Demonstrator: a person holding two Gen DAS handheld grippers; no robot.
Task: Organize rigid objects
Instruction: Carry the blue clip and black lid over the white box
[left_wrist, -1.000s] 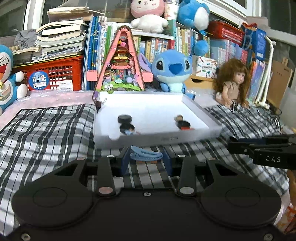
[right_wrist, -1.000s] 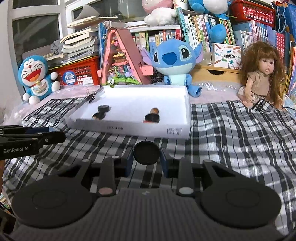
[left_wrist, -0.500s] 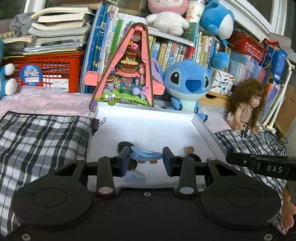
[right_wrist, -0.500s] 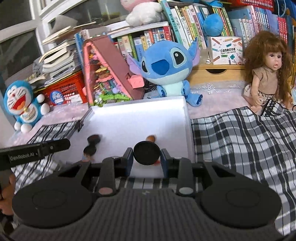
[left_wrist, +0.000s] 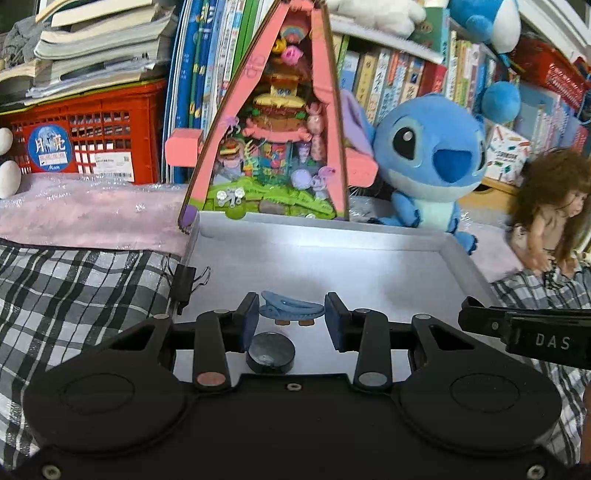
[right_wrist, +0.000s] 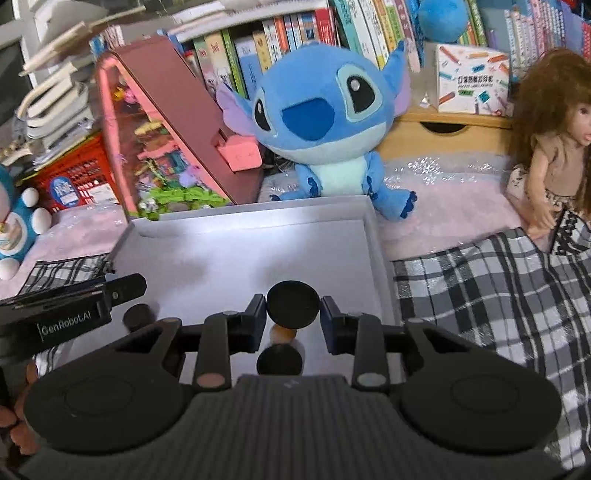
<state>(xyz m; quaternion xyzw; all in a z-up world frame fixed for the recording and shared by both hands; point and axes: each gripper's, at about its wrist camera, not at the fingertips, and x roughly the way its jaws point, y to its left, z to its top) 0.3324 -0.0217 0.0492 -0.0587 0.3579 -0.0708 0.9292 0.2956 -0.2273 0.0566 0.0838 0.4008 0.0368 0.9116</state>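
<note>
My left gripper (left_wrist: 291, 314) is shut on a blue hair clip (left_wrist: 291, 308) and holds it over the white tray (left_wrist: 332, 236). A black round disc (left_wrist: 270, 352) lies in the tray just below it. My right gripper (right_wrist: 293, 314) is shut on a black round disc (right_wrist: 293, 305), also over the tray (right_wrist: 243, 225). Under it lie a brown-topped piece (right_wrist: 282, 335) and another black disc (right_wrist: 279, 362). A further black disc (right_wrist: 137, 316) lies at the tray's left. The other gripper shows at the edge of each view (left_wrist: 532, 334) (right_wrist: 62, 314).
A black binder clip (left_wrist: 184, 282) grips the tray's left wall. Behind the tray stand a pink triangular toy house (left_wrist: 273, 122), a blue plush (left_wrist: 428, 158), a doll (left_wrist: 554, 210), a red crate (left_wrist: 85, 144) and books. Plaid cloth (right_wrist: 498, 280) covers the surface.
Both grippers have moved forward from the plaid cloth to over the tray, each still holding its object. The tray's contents now lie right under the fingers.
</note>
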